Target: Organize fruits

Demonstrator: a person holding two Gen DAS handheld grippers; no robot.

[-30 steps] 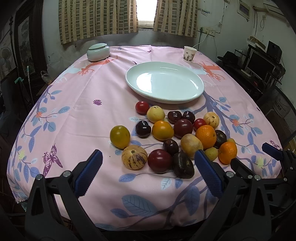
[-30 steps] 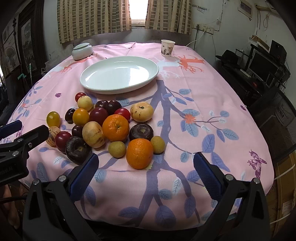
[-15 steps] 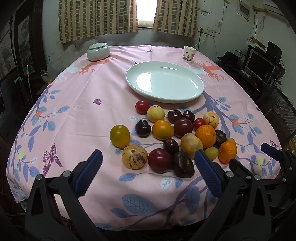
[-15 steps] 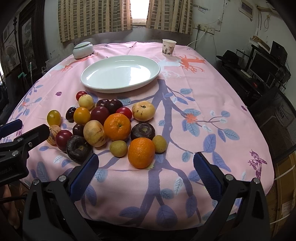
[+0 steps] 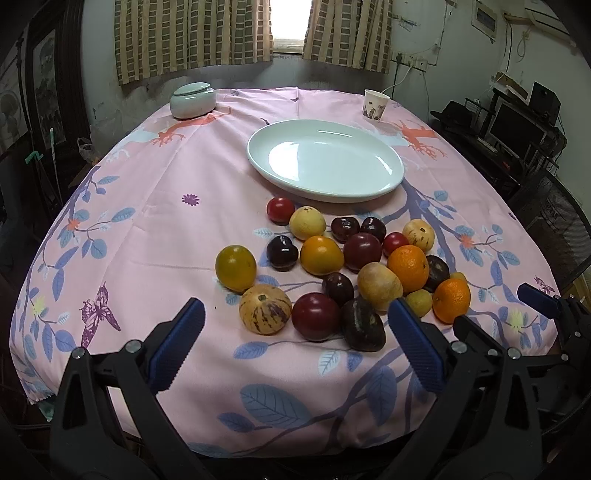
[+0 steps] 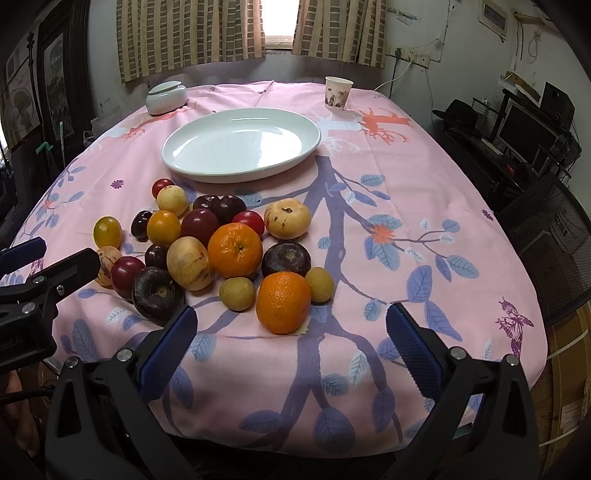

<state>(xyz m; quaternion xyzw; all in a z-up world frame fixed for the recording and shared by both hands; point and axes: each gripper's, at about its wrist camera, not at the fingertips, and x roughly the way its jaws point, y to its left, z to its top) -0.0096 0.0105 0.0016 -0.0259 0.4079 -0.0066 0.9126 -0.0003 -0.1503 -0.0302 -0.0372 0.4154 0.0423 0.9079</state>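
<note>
A: What's in front of you?
B: The counter (image 5: 147,229) under its pink cloth, then the white oval plate (image 6: 207,162), bare, at the far middle.
A: And your fruits?
B: The fruit pile (image 5: 343,273) sits nearer you than the plate; one orange (image 6: 283,302) lies nearest.
A: Your fingers?
B: Left gripper (image 5: 295,347) and right gripper (image 6: 290,349) both have fingers spread wide, holding nothing, at the near edge.

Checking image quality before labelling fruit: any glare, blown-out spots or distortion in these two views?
Left wrist view: window blown out white, soft glare on the plate, table edges bowed by the fisheye. Right wrist view: same overexposed window, a reflection on the plate, dark vignetted corners; fruit such as the near orange stays sharp.
</note>
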